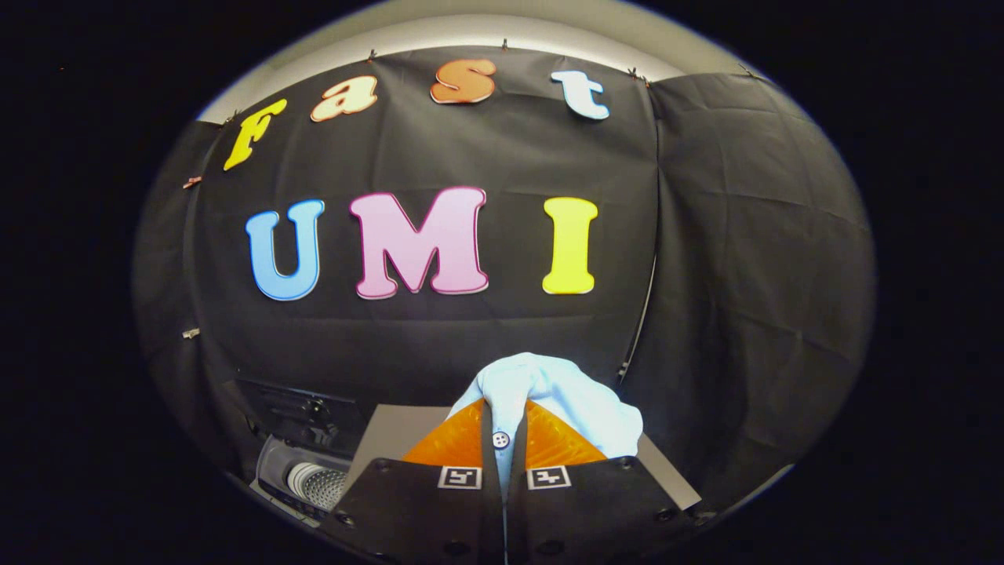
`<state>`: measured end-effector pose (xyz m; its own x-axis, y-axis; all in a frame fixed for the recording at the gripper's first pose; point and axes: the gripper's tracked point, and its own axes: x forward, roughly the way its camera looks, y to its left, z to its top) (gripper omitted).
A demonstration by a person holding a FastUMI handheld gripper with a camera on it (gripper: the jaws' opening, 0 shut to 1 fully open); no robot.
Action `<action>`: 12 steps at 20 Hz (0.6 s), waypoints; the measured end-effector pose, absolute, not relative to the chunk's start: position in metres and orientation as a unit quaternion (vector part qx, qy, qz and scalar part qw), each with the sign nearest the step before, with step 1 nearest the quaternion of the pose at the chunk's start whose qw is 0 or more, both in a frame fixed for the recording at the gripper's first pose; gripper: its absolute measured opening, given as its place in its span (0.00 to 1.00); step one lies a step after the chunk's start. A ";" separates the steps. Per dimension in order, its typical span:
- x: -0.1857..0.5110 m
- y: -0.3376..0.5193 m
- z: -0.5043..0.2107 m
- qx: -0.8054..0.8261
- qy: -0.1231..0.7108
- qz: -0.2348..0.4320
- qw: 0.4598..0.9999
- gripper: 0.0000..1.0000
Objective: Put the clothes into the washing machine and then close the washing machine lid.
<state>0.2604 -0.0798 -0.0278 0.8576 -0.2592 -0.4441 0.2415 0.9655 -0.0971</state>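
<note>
My fingers [503, 439] are pinched on the pale blue shirt [549, 392], lifted before the booth wall. The open washer [310, 479] sits below, off to my left. I judge it's the carrying step; next I swing over its drum and let go.

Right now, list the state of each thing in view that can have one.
hand-held gripper: fingers closed on the shirt, holding it up.
light blue shirt: bunched, pinched between the fingers, one button showing.
washing machine: lid raised, drum exposed, below and left of the fingers.
</note>
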 end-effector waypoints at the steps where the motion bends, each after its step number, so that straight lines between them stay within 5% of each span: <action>1: 0.260 -0.071 -0.015 -0.018 0.218 -0.122 0.968 0.06; 12: 0.280 0.079 0.062 0.034 0.094 0.030 0.995 0.06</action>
